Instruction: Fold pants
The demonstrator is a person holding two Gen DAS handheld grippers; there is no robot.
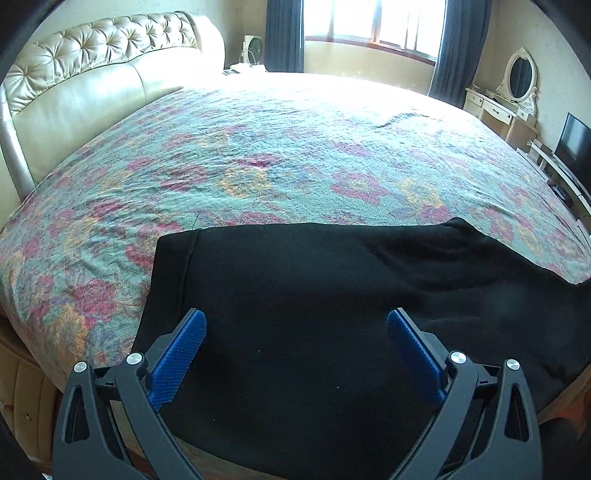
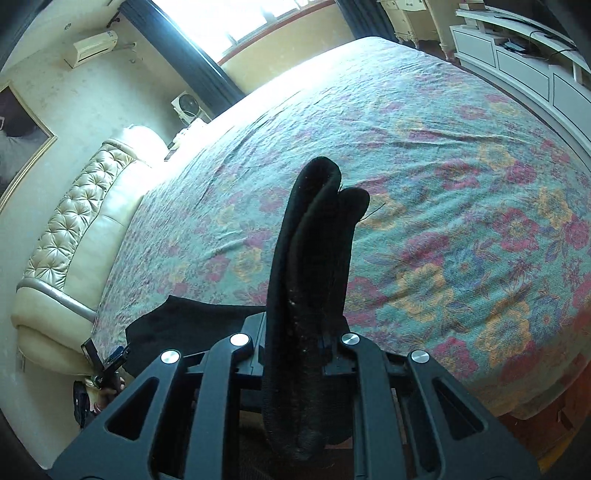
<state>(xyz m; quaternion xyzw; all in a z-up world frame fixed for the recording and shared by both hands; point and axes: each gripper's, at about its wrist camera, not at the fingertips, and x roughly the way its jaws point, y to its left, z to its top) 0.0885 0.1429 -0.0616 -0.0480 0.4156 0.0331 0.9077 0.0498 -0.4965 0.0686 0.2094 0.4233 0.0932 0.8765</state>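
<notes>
Black pants (image 1: 295, 295) lie across the near edge of the bed's floral cover (image 1: 258, 155), one end trailing off to the right. My left gripper (image 1: 295, 323) hovers over the pants with its blue pads (image 1: 177, 358) wide apart and nothing between them. In the right wrist view, my right gripper (image 2: 304, 332) is shut on a bunched thick end of the pants (image 2: 314, 240), which sticks up between the black fingers above the bed. The rest of the cloth (image 2: 184, 321) lies lower left. The left gripper (image 2: 107, 360) shows small at the left edge.
A padded cream headboard (image 1: 92, 74) runs along the bed's left side. A window with dark curtains (image 1: 369, 22) is at the far end. A dressing table with an oval mirror (image 1: 517, 74) and a TV (image 1: 572, 144) on a low white unit (image 2: 517, 55) stand to the right.
</notes>
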